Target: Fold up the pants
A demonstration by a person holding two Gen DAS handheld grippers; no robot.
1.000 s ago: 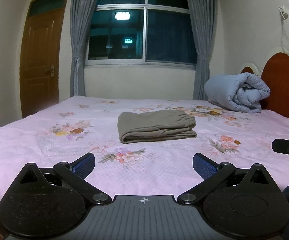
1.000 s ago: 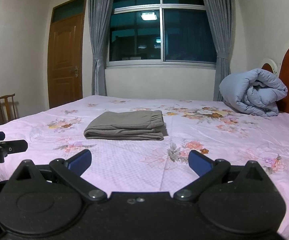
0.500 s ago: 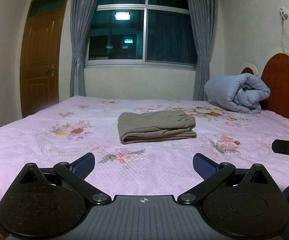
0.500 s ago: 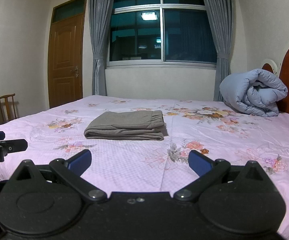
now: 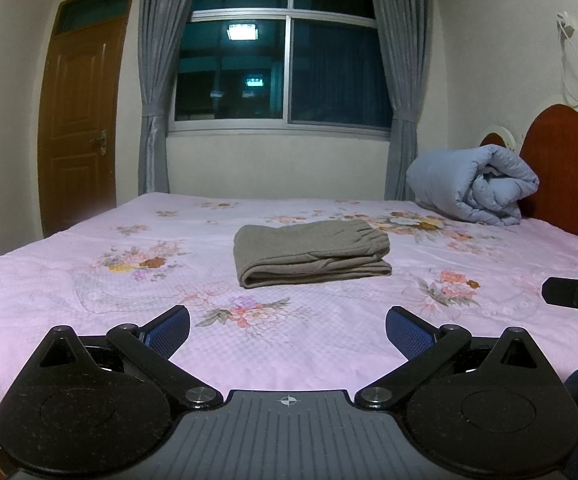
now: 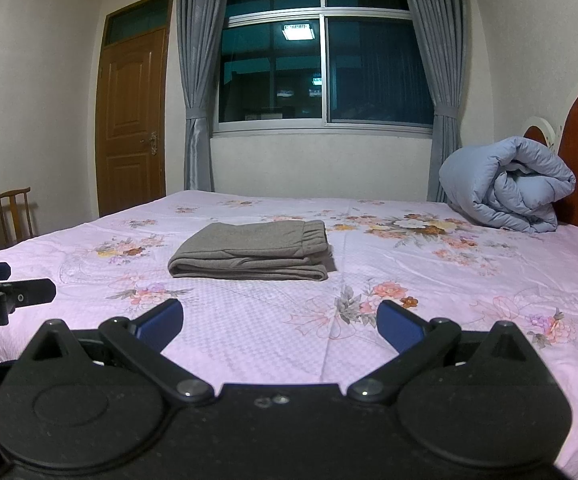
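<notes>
Pants (image 5: 311, 254) folded on bed (image 5: 89, 300); left claw (image 5: 287, 334), right claw (image 6: 279, 324) spread, empty

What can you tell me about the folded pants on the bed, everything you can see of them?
The pants are grey-brown, of a soft knit-looking fabric, folded into a flat, layered rectangle. The gathered elastic waistband lies at the right end on top; the rounded fold is at the left. They lie flat near the middle of the pink floral bedsheet, touching nothing else. Both the left gripper and the right gripper are open, held back well short of them.
</notes>
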